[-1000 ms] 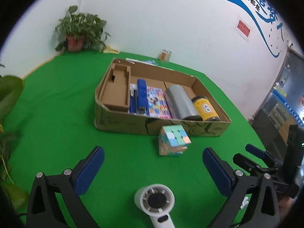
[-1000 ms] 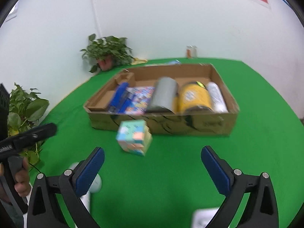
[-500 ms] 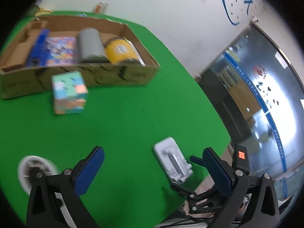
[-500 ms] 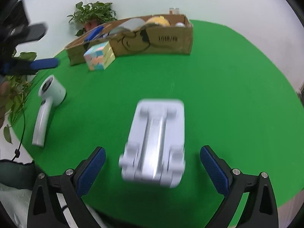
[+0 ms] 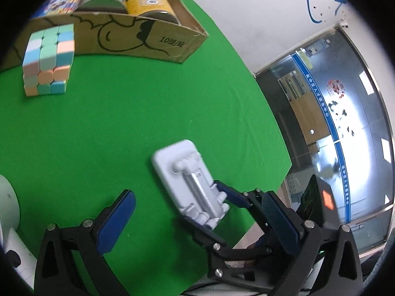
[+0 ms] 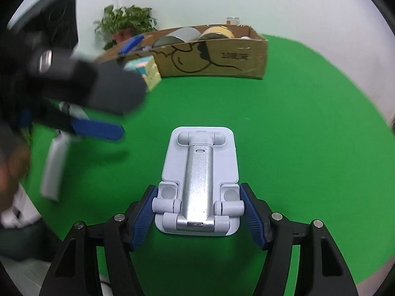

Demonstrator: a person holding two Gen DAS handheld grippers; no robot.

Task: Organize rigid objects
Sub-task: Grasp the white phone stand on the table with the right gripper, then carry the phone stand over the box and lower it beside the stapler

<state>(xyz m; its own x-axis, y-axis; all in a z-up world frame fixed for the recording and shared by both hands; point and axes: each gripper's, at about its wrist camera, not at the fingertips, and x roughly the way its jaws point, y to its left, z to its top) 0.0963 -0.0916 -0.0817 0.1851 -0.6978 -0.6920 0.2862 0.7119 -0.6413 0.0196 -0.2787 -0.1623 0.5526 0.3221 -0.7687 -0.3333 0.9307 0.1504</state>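
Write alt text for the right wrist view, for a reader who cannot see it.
The right gripper closes on the near end of a white folding phone stand lying flat on the green table. Behind it stands a cardboard box holding cans, and the blurred left gripper reaches in from the left.

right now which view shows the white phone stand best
The right wrist view: the white phone stand sits centred and sharp, its near end between the right claw pads. The left wrist view shows the stand at an angle, slightly blurred, low in the frame.
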